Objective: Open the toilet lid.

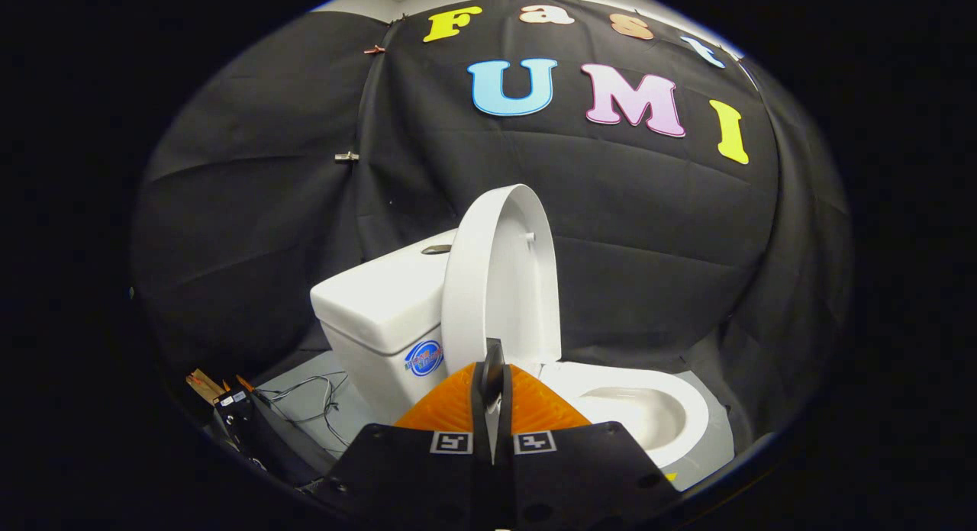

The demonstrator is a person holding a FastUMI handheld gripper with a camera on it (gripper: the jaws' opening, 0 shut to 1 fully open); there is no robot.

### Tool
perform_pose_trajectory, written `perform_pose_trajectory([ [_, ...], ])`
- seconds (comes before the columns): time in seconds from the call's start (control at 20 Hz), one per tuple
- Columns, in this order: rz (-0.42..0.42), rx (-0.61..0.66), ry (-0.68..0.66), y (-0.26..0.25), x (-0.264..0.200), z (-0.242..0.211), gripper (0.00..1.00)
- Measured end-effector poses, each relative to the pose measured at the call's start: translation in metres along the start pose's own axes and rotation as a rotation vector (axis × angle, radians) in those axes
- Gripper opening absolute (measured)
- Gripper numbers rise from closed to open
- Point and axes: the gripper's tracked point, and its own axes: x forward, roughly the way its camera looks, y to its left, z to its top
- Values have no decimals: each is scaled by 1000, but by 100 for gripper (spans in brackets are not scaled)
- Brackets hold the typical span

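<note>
I have the gripper [492,378] low in the middle of the frame, its two orange ribbed fingers [450,409] drawn together with barely a slit between the black tips, and nothing held in them. Just beyond the tips, in the centre of the frame, the glossy white oval plastic toilet lid [496,279] stands raised on edge, leaning back towards the white ceramic cistern [378,306] to its left. Whether it touches the cistern I cannot tell. To the lower right the white bowl [649,409] lies open.

As I judge it, the lid is already up, so the task looks close to finished. The lid seems light and stiff, but smooth and slippery, so pinched pads could slide off it. I would take it at the thin free rim opposite the hinge, or simply push on its broad face with closed fingers. It may fall if nudged forward, so I would touch it gently.

At the lower left, loose cables [309,397] lie on the grey floor [710,439].
</note>
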Motion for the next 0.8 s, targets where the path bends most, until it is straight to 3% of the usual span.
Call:
perform_pose_trajectory([
  [0.4,-15,-31,14,0,-2,2,6],
  [0.45,22,-26,16,7,-4,2,9],
  [0.7,14,16,-49,-5,-36,27,42],
  [0.75,7,20,-61,-9,-43,31,42],
  [0.8,5,19,-73,-11,-52,37,49],
])
